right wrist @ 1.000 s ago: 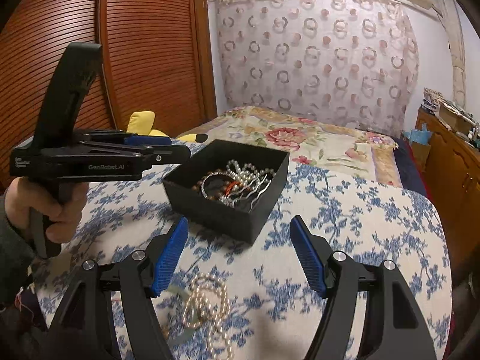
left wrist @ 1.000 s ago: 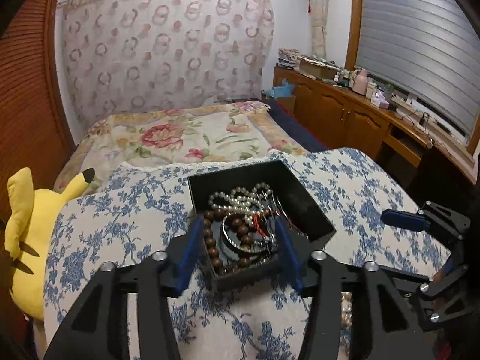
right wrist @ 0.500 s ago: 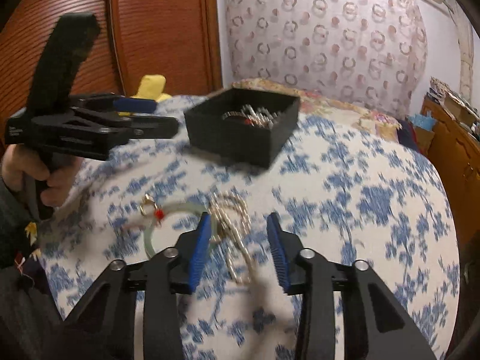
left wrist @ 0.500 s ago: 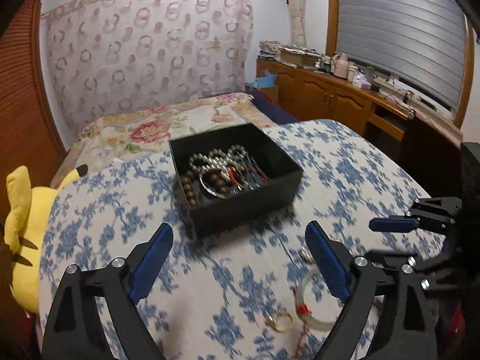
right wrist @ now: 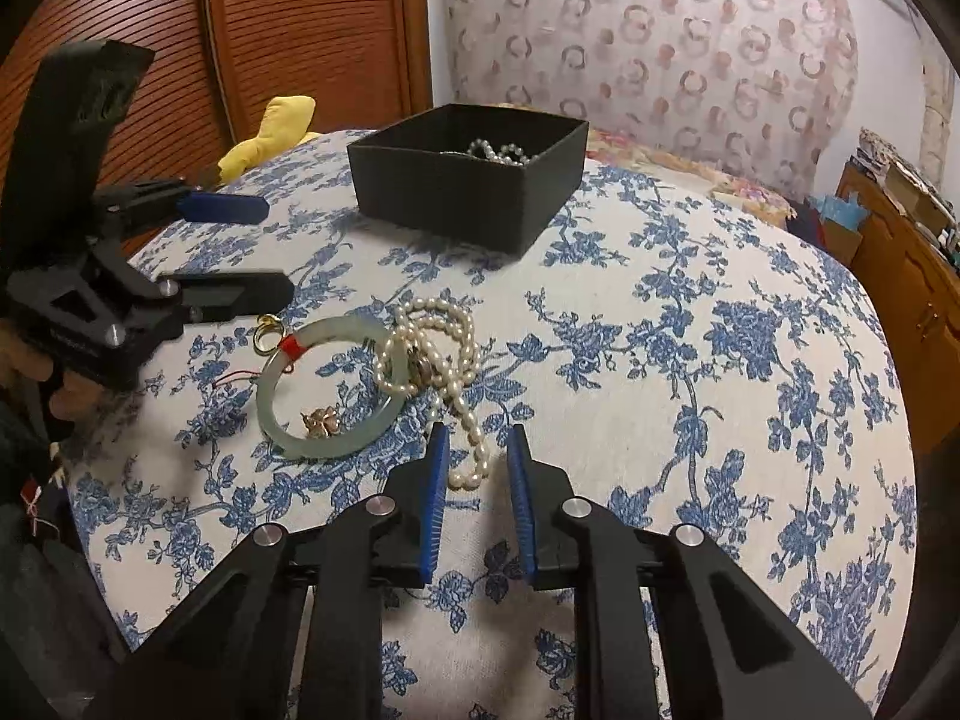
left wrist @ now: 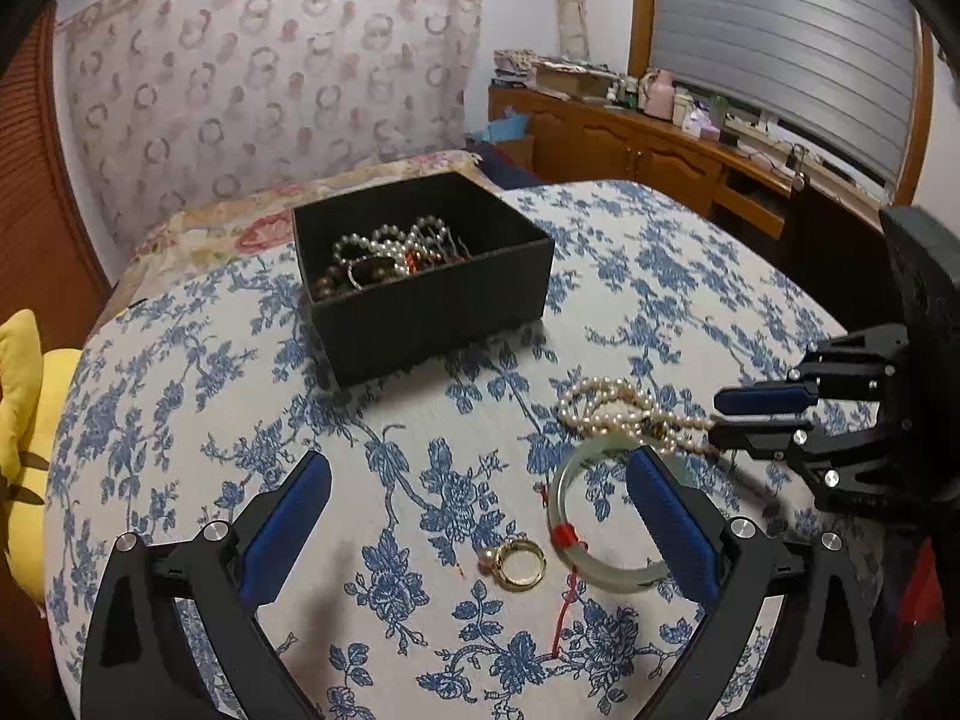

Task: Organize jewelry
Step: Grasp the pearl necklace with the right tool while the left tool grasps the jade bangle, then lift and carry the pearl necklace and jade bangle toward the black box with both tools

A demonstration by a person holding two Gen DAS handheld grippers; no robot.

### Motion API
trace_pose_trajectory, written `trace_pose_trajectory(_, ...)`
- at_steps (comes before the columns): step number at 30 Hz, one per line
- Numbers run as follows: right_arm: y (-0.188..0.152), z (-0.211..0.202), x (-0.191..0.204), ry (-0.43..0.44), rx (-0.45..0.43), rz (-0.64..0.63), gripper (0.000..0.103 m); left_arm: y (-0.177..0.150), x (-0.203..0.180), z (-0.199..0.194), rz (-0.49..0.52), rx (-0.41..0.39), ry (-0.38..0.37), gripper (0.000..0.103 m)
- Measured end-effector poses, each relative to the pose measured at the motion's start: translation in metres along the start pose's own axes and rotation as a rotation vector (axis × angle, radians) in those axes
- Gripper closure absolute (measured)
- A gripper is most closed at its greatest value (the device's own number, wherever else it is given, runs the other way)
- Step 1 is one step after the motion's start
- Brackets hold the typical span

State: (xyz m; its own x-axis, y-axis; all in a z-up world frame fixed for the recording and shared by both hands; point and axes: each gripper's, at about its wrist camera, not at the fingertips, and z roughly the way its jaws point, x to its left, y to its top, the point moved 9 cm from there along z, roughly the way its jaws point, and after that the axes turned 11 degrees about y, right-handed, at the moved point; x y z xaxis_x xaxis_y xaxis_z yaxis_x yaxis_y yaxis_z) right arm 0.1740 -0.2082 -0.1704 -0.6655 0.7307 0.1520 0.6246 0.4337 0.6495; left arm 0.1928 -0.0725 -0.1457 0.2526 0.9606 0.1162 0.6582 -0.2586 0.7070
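Observation:
A black box (left wrist: 420,276) (right wrist: 468,180) with pearls and bead bracelets inside stands on the blue-flowered cloth. Nearer lie a pearl necklace (left wrist: 624,414) (right wrist: 438,354), a pale green jade bangle (left wrist: 600,516) (right wrist: 330,384) with a red tie, a gold ring (left wrist: 519,564) (right wrist: 267,330) and a small gold flower piece (right wrist: 321,420) inside the bangle. My left gripper (left wrist: 480,504) is wide open above the cloth, ring and bangle between its fingers. My right gripper (right wrist: 477,468) is narrowly open, its tips either side of the necklace's near end.
A yellow plush toy (left wrist: 24,420) (right wrist: 270,132) lies at the table's left edge. Behind are a flowered bed (left wrist: 240,222), a patterned curtain and a wooden sideboard (left wrist: 660,144) on the right. A wooden slatted door (right wrist: 270,30) stands left.
Both grippers drew back from the box and dropped toward the loose jewelry. The right gripper's jaws narrowed around the necklace's end. The left gripper opened wide.

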Motion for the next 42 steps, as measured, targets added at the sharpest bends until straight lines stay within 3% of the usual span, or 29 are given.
trace_pose_trajectory(3,0.000,0.001,-0.002,-0.022,0.014,-0.004,0.098,-0.003,-0.001,0.002,0.000,0.010,-0.002,0.008)
trace_pose_trajectory(13,-0.007,-0.007,-0.027,-0.118,0.019,0.004,0.099,-0.004,-0.007,0.010,0.005,0.043,-0.003,0.008)
trace_pose_trajectory(20,-0.010,-0.011,-0.033,-0.120,0.004,0.026,0.099,-0.001,-0.023,0.012,0.043,0.043,-0.040,0.009)
trace_pose_trajectory(23,-0.010,-0.011,-0.033,-0.114,0.004,0.029,0.099,-0.001,-0.031,0.013,0.069,0.055,-0.059,0.024)
trace_pose_trajectory(28,-0.008,-0.010,-0.033,-0.088,0.008,0.031,0.098,-0.005,-0.042,0.019,0.102,0.091,-0.096,0.066)
trace_pose_trajectory(31,-0.006,-0.008,-0.033,-0.077,0.010,0.034,0.097,-0.006,-0.048,0.021,0.114,0.099,-0.116,0.080)
trace_pose_trajectory(36,-0.002,-0.001,-0.032,-0.061,0.022,0.026,0.096,-0.006,-0.052,0.024,0.155,0.087,-0.097,0.086)
trace_pose_trajectory(39,0.000,0.001,-0.032,-0.052,0.024,0.019,0.096,-0.008,-0.052,0.021,0.158,0.081,-0.108,0.096)
trace_pose_trajectory(42,0.001,0.001,-0.036,-0.065,0.022,0.026,0.094,-0.008,-0.051,0.019,0.158,0.073,-0.101,0.096)
